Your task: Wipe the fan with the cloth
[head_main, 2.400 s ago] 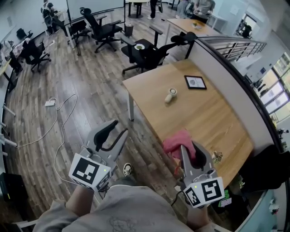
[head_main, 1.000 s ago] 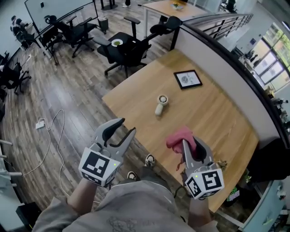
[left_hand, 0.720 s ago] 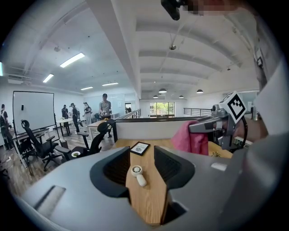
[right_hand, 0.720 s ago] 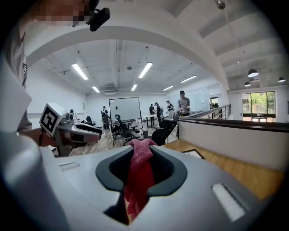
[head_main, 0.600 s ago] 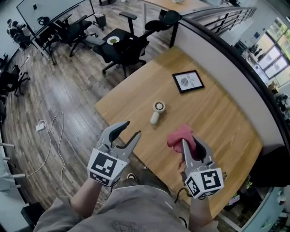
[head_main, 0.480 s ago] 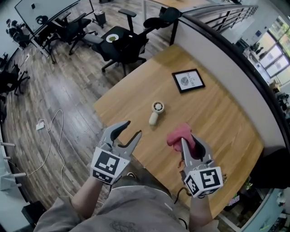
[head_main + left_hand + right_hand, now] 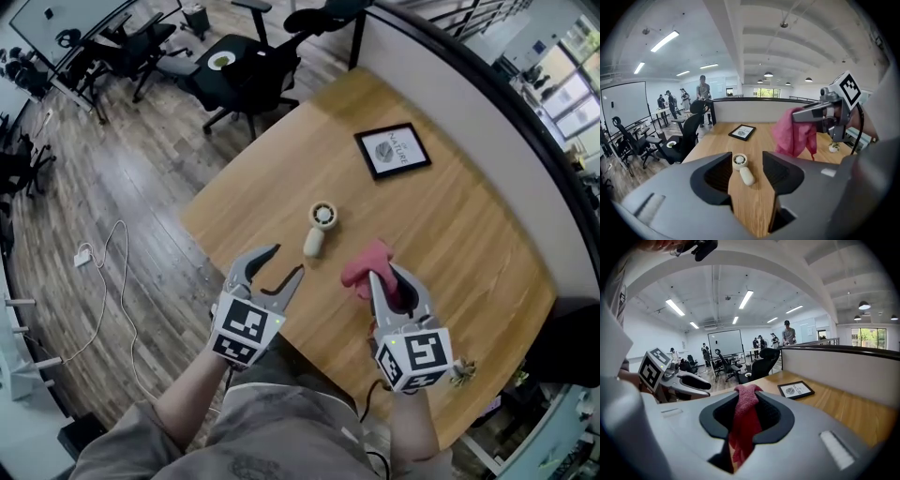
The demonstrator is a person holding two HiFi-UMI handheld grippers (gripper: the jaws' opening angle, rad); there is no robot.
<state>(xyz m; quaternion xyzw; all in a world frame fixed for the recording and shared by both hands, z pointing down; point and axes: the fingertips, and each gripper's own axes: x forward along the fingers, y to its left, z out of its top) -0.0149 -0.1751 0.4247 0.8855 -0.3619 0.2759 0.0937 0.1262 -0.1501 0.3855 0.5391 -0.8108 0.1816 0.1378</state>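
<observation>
Left gripper hangs over the near left edge of the table, jaws spread and just opened wider, with nothing between them. Right gripper, beside it to the right, pinches the pink cloth, which bunches past the jaw tips and droops below them. Just beyond both lies the fan, a small white handheld one. It lies flat on the wood, handle toward the near side and round head toward the far side, touched by neither gripper. Farther off, a framed print lies toward the far right wall, well apart from the fan. An office chair stands past the far left edge.

Wiping has not begun, by the look of it. The likely trouble is that the fan looks light and lies loose not far from the near edge. A swipe of the cloth with nothing steadying it could skid it along the wood or off onto the floor. The left jaws seem set to take the handle. A grab too near its rounded end may squirt it out, and a grab on the head would cover the face to be wiped. The cloth is held by a narrow fold, so a hard drag could pull it from the jaws. Its loose tail may also snag the fan and tow it.
</observation>
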